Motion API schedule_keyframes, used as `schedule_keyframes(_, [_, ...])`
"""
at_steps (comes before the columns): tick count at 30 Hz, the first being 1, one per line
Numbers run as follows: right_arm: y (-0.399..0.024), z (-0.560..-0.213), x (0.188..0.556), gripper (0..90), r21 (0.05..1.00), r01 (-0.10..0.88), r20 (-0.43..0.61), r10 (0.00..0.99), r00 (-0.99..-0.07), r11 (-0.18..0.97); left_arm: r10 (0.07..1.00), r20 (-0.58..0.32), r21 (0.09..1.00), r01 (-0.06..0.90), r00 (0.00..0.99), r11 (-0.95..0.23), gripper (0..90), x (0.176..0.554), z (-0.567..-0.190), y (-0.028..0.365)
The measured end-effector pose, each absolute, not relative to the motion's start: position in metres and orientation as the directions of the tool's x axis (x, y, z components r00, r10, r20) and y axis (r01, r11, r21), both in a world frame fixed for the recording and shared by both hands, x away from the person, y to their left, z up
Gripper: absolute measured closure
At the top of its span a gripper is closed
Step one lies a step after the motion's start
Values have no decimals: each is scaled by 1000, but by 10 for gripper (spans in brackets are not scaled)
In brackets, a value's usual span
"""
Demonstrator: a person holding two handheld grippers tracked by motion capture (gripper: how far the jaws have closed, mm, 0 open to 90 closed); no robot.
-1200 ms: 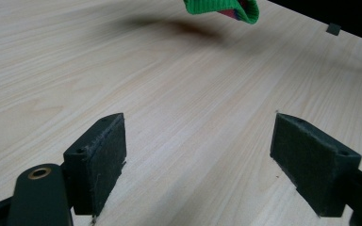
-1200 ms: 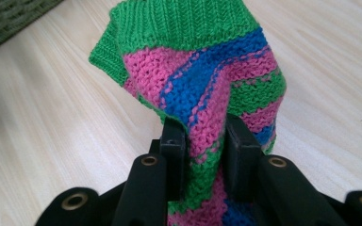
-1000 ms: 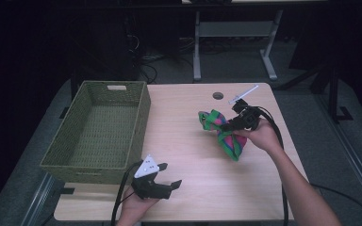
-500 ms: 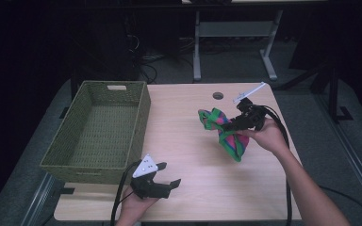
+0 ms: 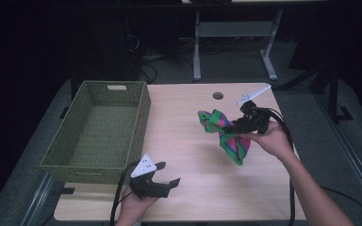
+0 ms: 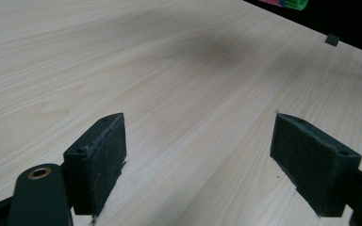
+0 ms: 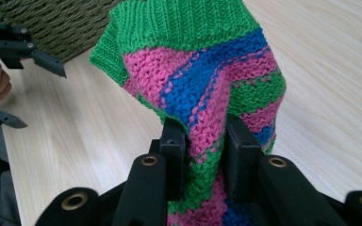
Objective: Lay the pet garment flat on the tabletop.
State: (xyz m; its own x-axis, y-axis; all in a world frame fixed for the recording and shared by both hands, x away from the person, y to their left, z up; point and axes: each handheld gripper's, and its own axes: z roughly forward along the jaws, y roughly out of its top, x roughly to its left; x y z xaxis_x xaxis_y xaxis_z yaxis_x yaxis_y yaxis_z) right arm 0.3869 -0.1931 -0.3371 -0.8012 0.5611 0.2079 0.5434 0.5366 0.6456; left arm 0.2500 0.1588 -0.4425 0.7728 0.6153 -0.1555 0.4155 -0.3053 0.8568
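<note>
A knitted cloth (image 5: pixel 226 134) in green, pink and blue stripes hangs above the right half of the table, lifted off the wood. My right gripper (image 5: pixel 233 128) is shut on it; in the right gripper view the cloth (image 7: pixel 202 80) is pinched between the two black jaws and bulges up beyond my right gripper (image 7: pixel 205 141). My left gripper (image 5: pixel 167 175) rests near the table's front edge, below the basket, jaws wide apart. In the left gripper view my left gripper (image 6: pixel 198 155) has only bare wood between its pads.
A green woven basket (image 5: pixel 139 113) stands on the left side of the table, its inside bare. A round cable hole (image 5: pixel 218 95) sits near the far edge. Table legs and cables lie on the floor behind. The basket's wall (image 7: pixel 52 23) shows beyond the cloth.
My right gripper has lifted the cloth and carried it slightly away from the front edge; more of the cloth hangs free. The left gripper has stayed put.
</note>
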Motion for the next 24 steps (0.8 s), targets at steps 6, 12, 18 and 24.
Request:
schedule_keyframes(6, [-190,-340,374,723,663,514,197,536,-821,544,615,-155,859,412,774,-302,187,249,-442,159])
schedule_keyframes(12, [-183,-353,364,722,648,510,201,519,-831,566,618,-155,861,412,770,-298,187,249,-442,160])
schedule_keyframes(18, [-181,-365,356,722,636,507,192,516,-835,582,621,-153,862,411,769,-296,187,249,-441,161])
schedule_keyframes(24, [-177,-373,346,722,635,500,200,500,-843,590,621,-153,862,411,768,-296,187,248,-441,160])
